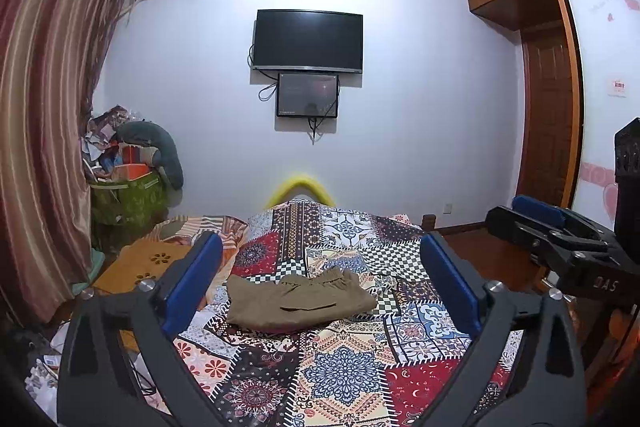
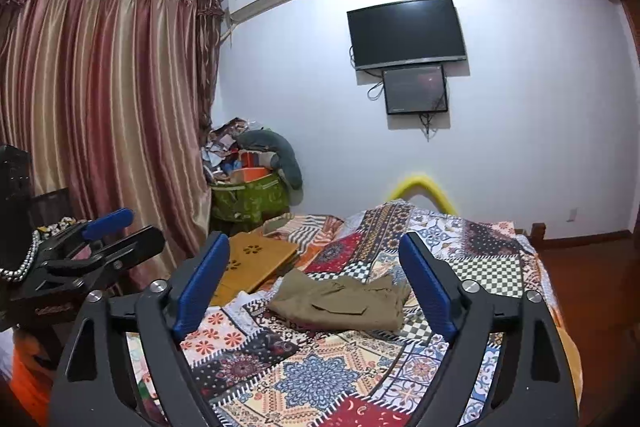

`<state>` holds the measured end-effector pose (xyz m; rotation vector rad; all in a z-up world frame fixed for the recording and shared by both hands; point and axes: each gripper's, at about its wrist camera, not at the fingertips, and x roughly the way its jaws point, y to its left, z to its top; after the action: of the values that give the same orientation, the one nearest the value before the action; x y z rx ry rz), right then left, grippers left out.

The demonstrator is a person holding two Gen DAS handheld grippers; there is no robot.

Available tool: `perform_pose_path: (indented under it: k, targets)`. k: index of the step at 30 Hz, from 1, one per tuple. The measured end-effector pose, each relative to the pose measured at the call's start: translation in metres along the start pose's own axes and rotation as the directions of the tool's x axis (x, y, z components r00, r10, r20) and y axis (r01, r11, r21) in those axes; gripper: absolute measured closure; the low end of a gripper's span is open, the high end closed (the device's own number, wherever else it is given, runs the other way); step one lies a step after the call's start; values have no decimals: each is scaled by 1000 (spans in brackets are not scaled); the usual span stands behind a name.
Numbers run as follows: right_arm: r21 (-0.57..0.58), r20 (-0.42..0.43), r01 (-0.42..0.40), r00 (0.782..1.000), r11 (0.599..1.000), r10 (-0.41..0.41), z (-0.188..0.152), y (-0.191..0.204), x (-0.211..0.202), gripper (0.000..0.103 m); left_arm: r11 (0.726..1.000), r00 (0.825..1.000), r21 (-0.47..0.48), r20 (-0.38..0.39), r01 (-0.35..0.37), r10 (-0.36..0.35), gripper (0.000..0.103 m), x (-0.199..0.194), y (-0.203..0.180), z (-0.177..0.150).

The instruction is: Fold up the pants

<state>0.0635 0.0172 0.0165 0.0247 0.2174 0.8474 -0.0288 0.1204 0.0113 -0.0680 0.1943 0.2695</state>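
Folded khaki pants (image 1: 298,301) flat on patchwork bedspread (image 1: 340,379); left gripper (image 1: 320,267) and right gripper (image 2: 314,267) wide apart, empty.

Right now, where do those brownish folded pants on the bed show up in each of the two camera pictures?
Left wrist view: the pants lie just below centre on the patchwork bedspread, framed by the open blue fingers.
Right wrist view: the pants lie just below centre, slightly right, on the bedspread.
Shared landmark: the wall television above the bed's far end.
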Motion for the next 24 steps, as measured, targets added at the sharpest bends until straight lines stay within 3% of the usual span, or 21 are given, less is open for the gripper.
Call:
perform_pose_path:
  k: [1, 2, 24]
  targets:
    - [-1, 7, 5, 1000, 1000, -5, -1, 1, -3, 1, 1000, 1000, 0, 0, -1, 1, 3, 1, 1, 0]
    - [-5, 13, 11, 1000, 1000, -11, -1, 2, -4, 0, 1000, 1000, -2, 0, -3, 3, 2, 1, 2, -1]
    - [-19, 14, 52, 999, 998, -52, 1, 6, -11, 0, 1000, 1000, -19, -1, -2, 2, 0, 2, 2, -8]
